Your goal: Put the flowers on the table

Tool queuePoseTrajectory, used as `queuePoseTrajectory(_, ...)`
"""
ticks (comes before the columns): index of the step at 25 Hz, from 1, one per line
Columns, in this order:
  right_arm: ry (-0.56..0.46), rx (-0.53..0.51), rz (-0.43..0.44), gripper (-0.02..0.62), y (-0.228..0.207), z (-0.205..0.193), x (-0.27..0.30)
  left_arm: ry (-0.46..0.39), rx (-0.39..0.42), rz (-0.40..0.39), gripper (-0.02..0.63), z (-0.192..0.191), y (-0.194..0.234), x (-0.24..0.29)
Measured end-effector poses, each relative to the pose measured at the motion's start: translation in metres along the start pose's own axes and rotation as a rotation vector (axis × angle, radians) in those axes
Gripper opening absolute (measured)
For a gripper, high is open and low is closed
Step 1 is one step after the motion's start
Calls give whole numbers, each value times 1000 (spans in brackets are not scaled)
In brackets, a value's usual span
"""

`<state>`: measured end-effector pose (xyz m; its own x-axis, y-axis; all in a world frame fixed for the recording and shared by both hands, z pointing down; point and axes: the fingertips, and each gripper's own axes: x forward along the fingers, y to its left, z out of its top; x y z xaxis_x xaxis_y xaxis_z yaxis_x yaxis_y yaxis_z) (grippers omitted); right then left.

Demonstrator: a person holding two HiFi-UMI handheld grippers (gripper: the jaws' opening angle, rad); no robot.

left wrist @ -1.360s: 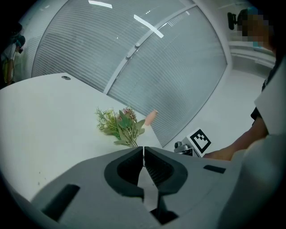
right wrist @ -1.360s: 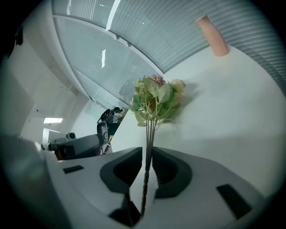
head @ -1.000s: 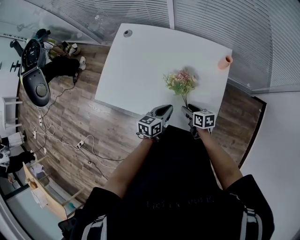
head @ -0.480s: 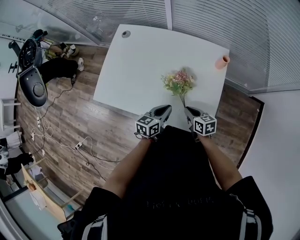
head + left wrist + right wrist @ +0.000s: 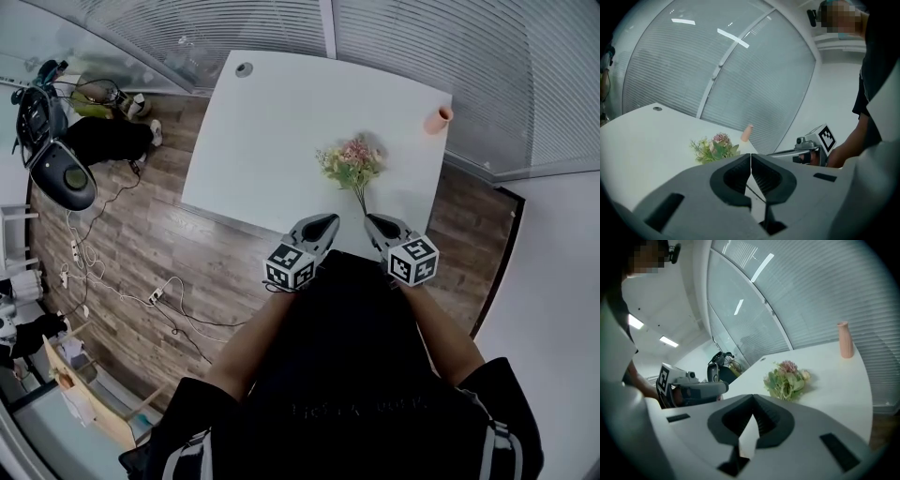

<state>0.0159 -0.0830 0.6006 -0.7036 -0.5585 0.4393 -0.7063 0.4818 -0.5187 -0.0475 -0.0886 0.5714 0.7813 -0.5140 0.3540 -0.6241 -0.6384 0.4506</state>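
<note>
A small bunch of pink and green flowers [image 5: 350, 165] lies on the white table [image 5: 272, 131], its thin stem pointing toward the near edge. The same flowers [image 5: 715, 147] [image 5: 787, 379] appear in both gripper views, resting on the tabletop with nothing touching them. My left gripper [image 5: 327, 220] [image 5: 750, 157] is shut and empty, just short of the table's near edge. My right gripper [image 5: 371, 220] [image 5: 753, 400] is also shut and empty, a little behind the stem's end. Each gripper shows beside the other in the gripper views.
A slim pink vase [image 5: 437, 119] [image 5: 844, 339] stands upright at the table's far right corner. A cable hole [image 5: 245, 68] sits at the far left corner. Blind-covered glass walls close the far side. An office chair [image 5: 52, 150] and cables [image 5: 164, 286] lie on the wooden floor to the left.
The right gripper has pulled back slightly from the stem's end and its jaws are now together. The flowers stay lying on the table. The left gripper has barely moved.
</note>
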Motion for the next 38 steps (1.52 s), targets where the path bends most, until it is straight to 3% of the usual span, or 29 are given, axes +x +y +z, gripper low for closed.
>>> queuePoseTrajectory(7,-115,-80,57,31,34,46,-23,-60,44,-32,20,25,-22,-7)
queuePoseTrajectory(13,-194,-82,72,31,47,66,-45,-104,100,-49,20,46,-41,-16)
queuePoseTrajectory(21,-263,-97,110,31,65,95,-63,-135,235,-53,20,67,-51,-25)
queuePoseTrajectory(28,-318,-149,138,30,85,117,-73,-158,235,-54,20,88,-65,-32)
queuePoseTrajectory(38,-356,-202,191,31,105,133,-82,-165,272,-64,20,86,-68,-35)
